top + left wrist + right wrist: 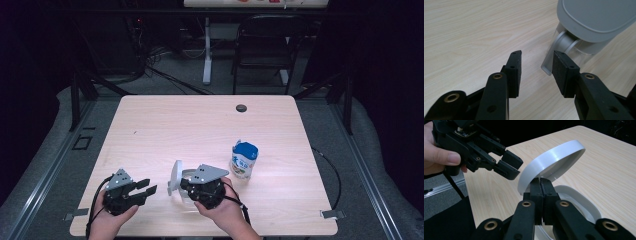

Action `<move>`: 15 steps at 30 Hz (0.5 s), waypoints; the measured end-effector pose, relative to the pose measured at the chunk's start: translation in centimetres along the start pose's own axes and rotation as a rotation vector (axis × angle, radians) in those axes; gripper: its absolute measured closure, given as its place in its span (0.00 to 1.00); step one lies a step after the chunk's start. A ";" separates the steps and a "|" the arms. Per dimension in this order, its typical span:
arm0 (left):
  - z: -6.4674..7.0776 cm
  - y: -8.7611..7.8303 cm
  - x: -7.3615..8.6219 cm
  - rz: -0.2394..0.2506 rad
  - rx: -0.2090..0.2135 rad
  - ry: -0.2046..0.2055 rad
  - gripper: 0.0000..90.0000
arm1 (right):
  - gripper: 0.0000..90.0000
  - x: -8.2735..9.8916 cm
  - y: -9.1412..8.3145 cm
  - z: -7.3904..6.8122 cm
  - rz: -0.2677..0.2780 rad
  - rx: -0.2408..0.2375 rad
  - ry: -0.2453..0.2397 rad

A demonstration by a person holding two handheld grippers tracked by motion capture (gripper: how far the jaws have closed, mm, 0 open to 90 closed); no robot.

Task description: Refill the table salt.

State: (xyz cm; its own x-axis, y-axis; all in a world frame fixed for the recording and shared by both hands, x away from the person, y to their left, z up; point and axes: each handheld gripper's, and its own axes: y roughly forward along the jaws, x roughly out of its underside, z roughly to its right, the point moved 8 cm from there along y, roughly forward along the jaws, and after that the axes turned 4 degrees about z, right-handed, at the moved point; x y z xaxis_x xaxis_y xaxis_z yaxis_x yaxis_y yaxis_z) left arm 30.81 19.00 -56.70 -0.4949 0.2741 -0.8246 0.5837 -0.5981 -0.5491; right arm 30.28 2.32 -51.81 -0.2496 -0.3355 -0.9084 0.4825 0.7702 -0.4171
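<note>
Right tool is clenched on the rim of a white hinged lid, holding it stood up on edge above the clear container it belongs to. Left tool hangs just beside that container with its pads apart and nothing between them; the pads sit near the see-through base, not pressing on it. Seen from the high view, the lid stands between the left tool and the right tool, near the front edge of the worktop, with a blue-and-white can well apart beyond the right hand.

My judgement is that the container is light, thin hard plastic: stiff, smooth and likely slippery, and prone to skating across the wood if only the lid is pulled. The lid's thin rim gives a narrow purchase, so a firm but gentle pinch suits it. Best hold for the free tool looks like the container's wall or lip close to the hinge, steadying the body without crushing it.
</note>
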 end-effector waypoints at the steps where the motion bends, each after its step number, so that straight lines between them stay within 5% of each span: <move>1: 0.0 0.0 0.1 -0.008 -0.002 0.004 0.65 | 0.99 0.0 0.0 -0.1 0.001 -0.005 -0.001; 15: 0.4 0.6 0.3 -0.023 0.017 0.009 0.63 | 0.98 0.0 0.2 -0.6 -0.001 -0.017 -0.011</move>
State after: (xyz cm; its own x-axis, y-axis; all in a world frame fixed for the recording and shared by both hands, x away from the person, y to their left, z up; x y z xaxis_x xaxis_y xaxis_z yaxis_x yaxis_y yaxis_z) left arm 30.75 18.47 -57.24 -0.5019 0.2947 -0.8132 0.5610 -0.6047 -0.5653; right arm 29.85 2.77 -51.87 -0.2411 -0.3418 -0.9083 0.4679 0.7790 -0.4173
